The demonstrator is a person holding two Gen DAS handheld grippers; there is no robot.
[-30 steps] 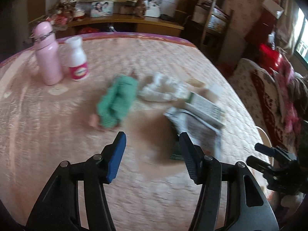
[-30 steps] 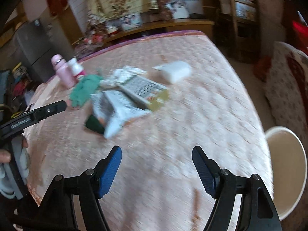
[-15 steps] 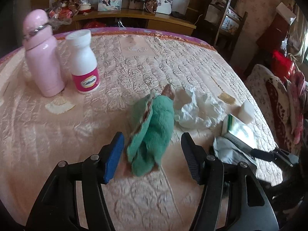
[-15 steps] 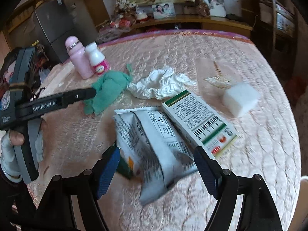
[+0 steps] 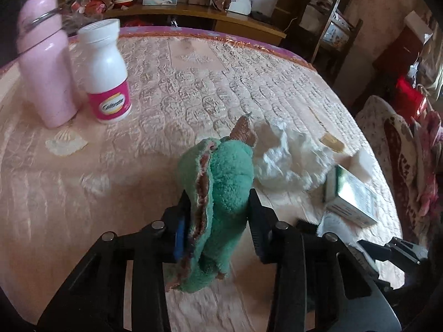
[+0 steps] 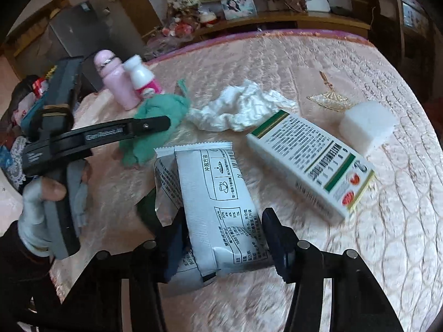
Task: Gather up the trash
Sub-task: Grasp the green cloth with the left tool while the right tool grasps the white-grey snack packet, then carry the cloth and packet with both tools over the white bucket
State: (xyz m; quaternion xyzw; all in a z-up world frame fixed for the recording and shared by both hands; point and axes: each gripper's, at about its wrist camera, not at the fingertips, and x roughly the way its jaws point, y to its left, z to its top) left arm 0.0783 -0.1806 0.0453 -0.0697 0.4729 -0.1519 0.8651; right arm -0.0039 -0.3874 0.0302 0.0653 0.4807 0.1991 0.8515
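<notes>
A green fluffy cloth (image 5: 221, 191) lies on the quilted table and sits between the fingers of my left gripper (image 5: 218, 221), which is closed on it; the cloth also shows in the right wrist view (image 6: 155, 127). A grey-white snack packet (image 6: 218, 202) lies between the fingers of my right gripper (image 6: 224, 238), which press its sides. A crumpled white tissue (image 6: 241, 108) lies behind it, also in the left wrist view (image 5: 288, 160). A white and green printed box (image 6: 310, 163) lies to the right.
A pink flask (image 5: 44, 63) and a white bottle with a pink label (image 5: 106, 74) stand at the far left. A white foam block (image 6: 368, 127) and a small gold fan (image 6: 329, 99) lie at the right. A chair (image 5: 332, 36) stands beyond the table (image 5: 193, 83).
Both grippers moved forward and closed. The left one now grips the green cloth, which it only straddled before. The right one now squeezes the snack packet.
</notes>
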